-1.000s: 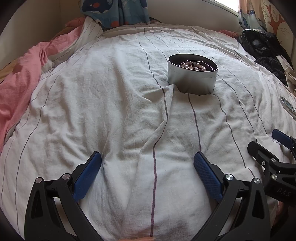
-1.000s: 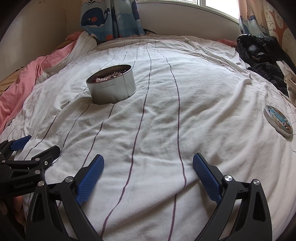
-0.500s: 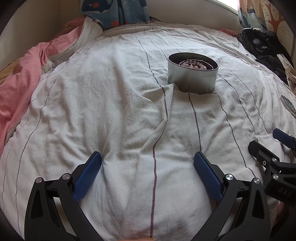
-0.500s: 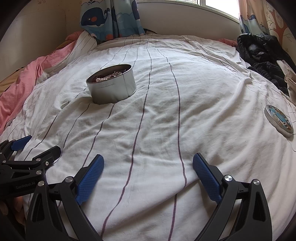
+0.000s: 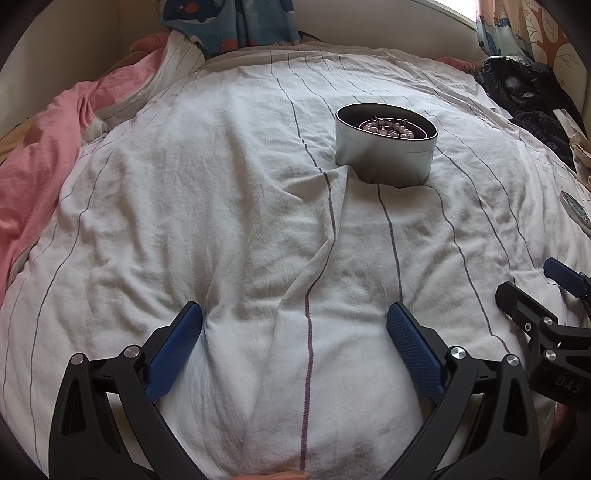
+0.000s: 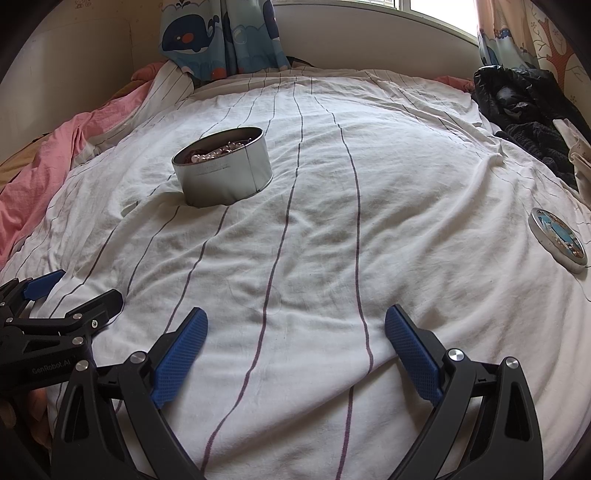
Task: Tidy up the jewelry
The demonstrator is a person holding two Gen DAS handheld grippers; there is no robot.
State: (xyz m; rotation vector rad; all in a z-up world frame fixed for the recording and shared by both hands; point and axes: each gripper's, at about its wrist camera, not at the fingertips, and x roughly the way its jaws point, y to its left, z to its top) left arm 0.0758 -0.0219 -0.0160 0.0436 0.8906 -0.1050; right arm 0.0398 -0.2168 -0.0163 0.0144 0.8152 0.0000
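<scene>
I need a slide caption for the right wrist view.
Open right gripper faces a bead-filled tin; its lid lies apart.

A bed covered by a rumpled white striped sheet (image 6: 369,206) fills the room, with a pink blanket (image 6: 48,162) bunched at its left, whale-print curtains (image 6: 218,37) against the cream wall (image 6: 74,55), and daylight entering a window (image 6: 443,11).

Right gripper (image 5: 546,291) is sliding slightly lower at the left view's right edge; tin lid (image 6: 557,240) is drifting down toward the sheet's (image 6: 332,221) right edge.
</scene>
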